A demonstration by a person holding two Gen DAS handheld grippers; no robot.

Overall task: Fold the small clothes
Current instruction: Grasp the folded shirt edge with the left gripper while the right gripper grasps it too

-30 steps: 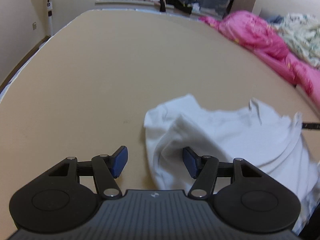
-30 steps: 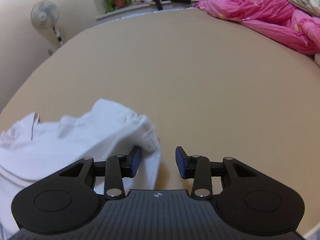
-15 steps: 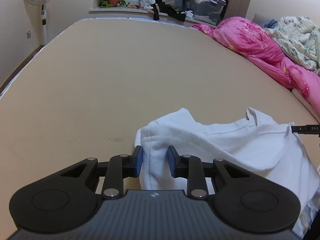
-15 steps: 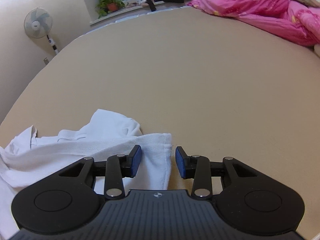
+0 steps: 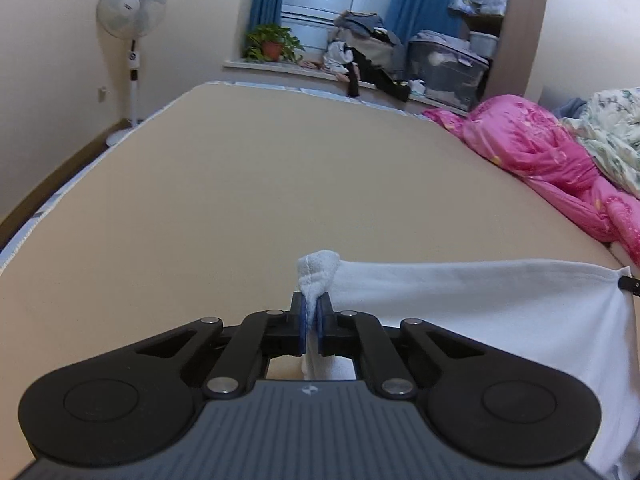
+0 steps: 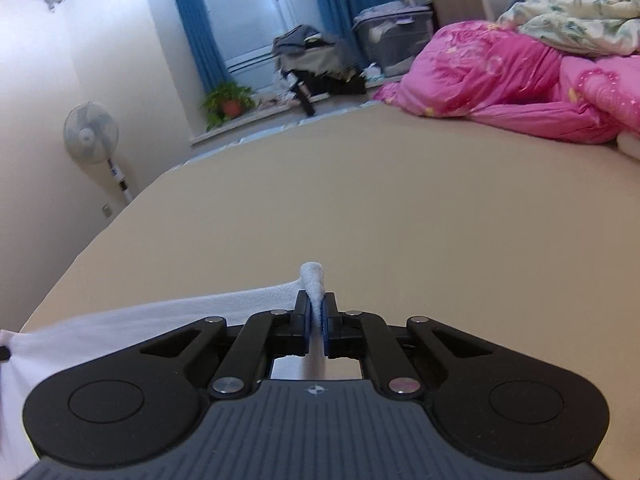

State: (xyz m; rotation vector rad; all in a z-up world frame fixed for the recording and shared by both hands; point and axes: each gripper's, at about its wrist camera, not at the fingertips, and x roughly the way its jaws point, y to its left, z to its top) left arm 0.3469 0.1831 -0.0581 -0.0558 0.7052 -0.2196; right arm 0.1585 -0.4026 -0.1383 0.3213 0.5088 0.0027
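A small white garment (image 5: 460, 300) is held stretched between my two grippers above the tan bed surface (image 5: 260, 200). My left gripper (image 5: 311, 312) is shut on its left corner, with a bunch of cloth sticking out past the blue pads. The cloth spreads to the right, where the tip of the other gripper (image 5: 628, 283) shows at the frame edge. My right gripper (image 6: 316, 314) is shut on the garment's right corner (image 6: 312, 280); the cloth (image 6: 120, 328) runs off to the left and hangs down.
A pink quilt (image 5: 552, 164) and a floral blanket (image 5: 612, 140) lie along the bed's right side. A standing fan (image 5: 132, 20) is at the left wall. A potted plant (image 5: 272, 42), piled clothes and a storage box (image 5: 448, 68) sit on the window ledge beyond the bed.
Both grippers closed on the garment's corners and lifted. The cloth went from a crumpled heap on the bed to a taut sheet held between them, and both views tilted upward.
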